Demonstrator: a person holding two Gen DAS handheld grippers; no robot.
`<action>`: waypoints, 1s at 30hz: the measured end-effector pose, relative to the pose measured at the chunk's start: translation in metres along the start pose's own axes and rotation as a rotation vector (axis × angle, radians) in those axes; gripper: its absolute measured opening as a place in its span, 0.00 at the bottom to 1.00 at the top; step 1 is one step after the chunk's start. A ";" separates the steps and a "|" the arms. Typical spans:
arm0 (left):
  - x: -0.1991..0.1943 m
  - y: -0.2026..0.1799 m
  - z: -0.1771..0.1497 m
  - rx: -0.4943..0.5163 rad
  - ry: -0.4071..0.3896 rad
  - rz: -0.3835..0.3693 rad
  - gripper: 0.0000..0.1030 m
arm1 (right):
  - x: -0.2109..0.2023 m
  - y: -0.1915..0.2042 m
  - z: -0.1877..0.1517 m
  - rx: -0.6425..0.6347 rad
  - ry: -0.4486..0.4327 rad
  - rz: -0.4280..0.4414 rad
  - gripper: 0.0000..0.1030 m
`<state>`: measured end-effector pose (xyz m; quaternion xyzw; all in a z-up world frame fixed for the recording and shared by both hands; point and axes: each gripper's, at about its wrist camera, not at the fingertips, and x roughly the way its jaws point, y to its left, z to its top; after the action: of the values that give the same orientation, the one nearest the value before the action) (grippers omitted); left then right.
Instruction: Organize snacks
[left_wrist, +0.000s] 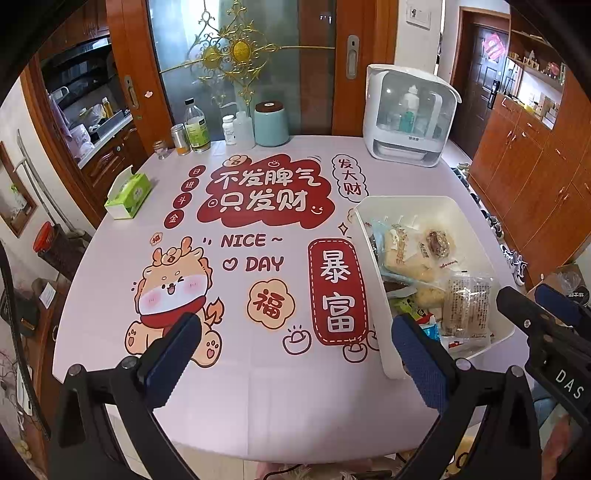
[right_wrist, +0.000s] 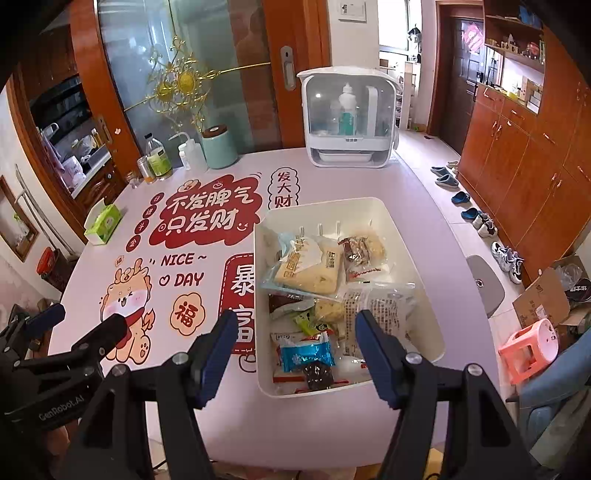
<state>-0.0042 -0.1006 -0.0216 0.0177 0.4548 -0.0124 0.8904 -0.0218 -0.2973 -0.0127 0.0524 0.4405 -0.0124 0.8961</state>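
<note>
A white plastic bin (right_wrist: 424, 258) (left_wrist: 373, 266) sits on the right side of the table and holds several wrapped snacks: a yellow cake pack (right_wrist: 310, 266), a clear rice-cracker pack (right_wrist: 380, 310) (left_wrist: 467, 308), a blue packet (right_wrist: 306, 354) and a dark one (right_wrist: 319, 374). My right gripper (right_wrist: 297, 354) is open and empty, held above the bin's near end. My left gripper (left_wrist: 295, 354) is open and empty over the tablecloth, left of the bin. Each gripper shows at the edge of the other's view.
The table has a pale cloth with red prints (left_wrist: 266, 195). At the back stand a white sterilizer box (left_wrist: 406, 114), a teal canister (left_wrist: 271, 123) and bottles (left_wrist: 195, 127). A green tissue box (left_wrist: 127, 194) sits at the left. Shoes (right_wrist: 480, 221) and a pink stool (right_wrist: 528, 350) are on the floor.
</note>
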 end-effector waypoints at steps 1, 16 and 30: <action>0.000 0.000 0.000 -0.002 0.000 0.001 0.99 | 0.000 0.001 0.000 0.000 0.000 0.000 0.64; 0.001 0.003 0.000 -0.013 0.014 0.001 0.99 | 0.001 0.004 -0.004 -0.009 0.009 0.003 0.64; 0.006 -0.003 0.001 -0.018 0.029 0.005 0.99 | 0.006 -0.001 -0.001 -0.002 0.024 0.003 0.64</action>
<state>0.0001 -0.1039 -0.0261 0.0108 0.4677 -0.0060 0.8838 -0.0191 -0.2978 -0.0185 0.0523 0.4510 -0.0101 0.8909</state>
